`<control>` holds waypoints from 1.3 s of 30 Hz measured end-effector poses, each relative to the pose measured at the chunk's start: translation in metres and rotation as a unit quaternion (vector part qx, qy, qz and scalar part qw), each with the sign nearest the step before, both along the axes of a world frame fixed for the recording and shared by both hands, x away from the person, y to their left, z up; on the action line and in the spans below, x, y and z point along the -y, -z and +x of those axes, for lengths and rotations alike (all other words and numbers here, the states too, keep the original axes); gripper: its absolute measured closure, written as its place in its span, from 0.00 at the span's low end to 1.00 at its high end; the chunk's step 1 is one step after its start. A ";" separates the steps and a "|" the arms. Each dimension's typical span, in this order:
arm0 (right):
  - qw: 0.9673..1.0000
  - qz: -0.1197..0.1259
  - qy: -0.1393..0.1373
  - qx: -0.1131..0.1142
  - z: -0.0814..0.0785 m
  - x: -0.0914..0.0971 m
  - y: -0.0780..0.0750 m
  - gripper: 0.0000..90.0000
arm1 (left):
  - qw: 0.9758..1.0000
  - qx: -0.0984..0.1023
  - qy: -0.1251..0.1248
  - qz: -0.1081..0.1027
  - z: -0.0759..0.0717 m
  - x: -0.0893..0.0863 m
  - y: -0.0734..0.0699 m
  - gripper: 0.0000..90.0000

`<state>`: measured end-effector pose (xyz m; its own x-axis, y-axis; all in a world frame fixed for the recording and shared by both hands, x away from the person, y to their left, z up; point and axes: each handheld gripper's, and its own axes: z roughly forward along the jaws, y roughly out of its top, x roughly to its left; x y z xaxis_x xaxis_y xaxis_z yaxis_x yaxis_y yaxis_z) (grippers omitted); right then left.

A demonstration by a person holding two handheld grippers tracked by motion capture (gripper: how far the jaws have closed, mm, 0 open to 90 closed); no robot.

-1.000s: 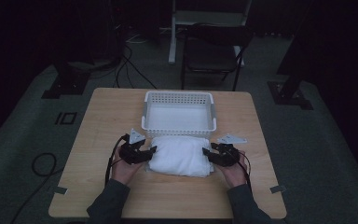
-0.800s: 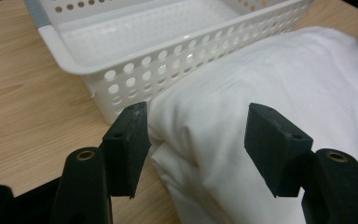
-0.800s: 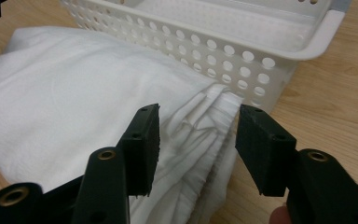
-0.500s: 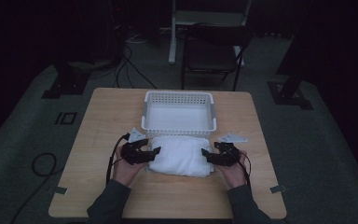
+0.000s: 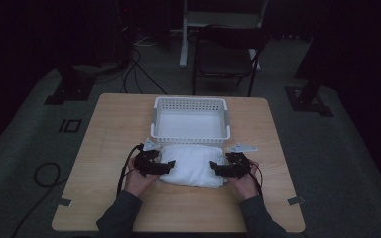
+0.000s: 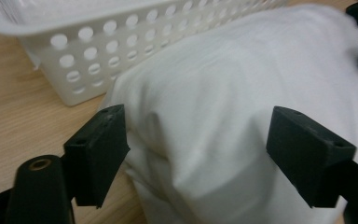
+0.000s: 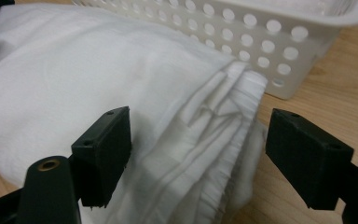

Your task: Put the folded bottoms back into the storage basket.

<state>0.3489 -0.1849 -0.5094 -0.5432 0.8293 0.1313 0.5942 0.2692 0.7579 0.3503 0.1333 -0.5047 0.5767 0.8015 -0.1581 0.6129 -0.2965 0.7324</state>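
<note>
One folded white cloth lies mid-table, just near of one white basket. Two grippers: left gripper at cloth's left end, right gripper at its right end. Both have jaws wide, just been opening, cloth between but not pinched.

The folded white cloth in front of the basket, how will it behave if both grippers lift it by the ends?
The folded white cloth probably sags in the middle: it looks soft and creased. Its stacked layers at the edge may slip apart. It looks light.
</note>
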 end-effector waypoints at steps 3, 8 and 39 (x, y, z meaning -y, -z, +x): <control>1.000 0.005 0.000 -0.009 0.002 0.001 0.004 0.24 | 1.000 -0.006 0.001 0.002 0.002 0.001 0.005 0.20; 0.999 0.014 -0.004 -0.029 0.006 0.001 0.009 0.20 | 1.000 -0.016 0.004 0.008 0.007 0.000 0.015 0.17; 0.990 0.079 -0.015 -0.116 0.023 0.004 0.037 0.12 | 0.996 -0.071 0.004 -0.048 0.014 -0.011 0.044 0.09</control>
<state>0.3724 -0.1893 -0.5465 -0.5065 0.7727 0.3825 0.7509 0.1773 0.6362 0.3640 0.1438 -0.5489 0.5496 0.7740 -0.3143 0.7098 -0.2343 0.6643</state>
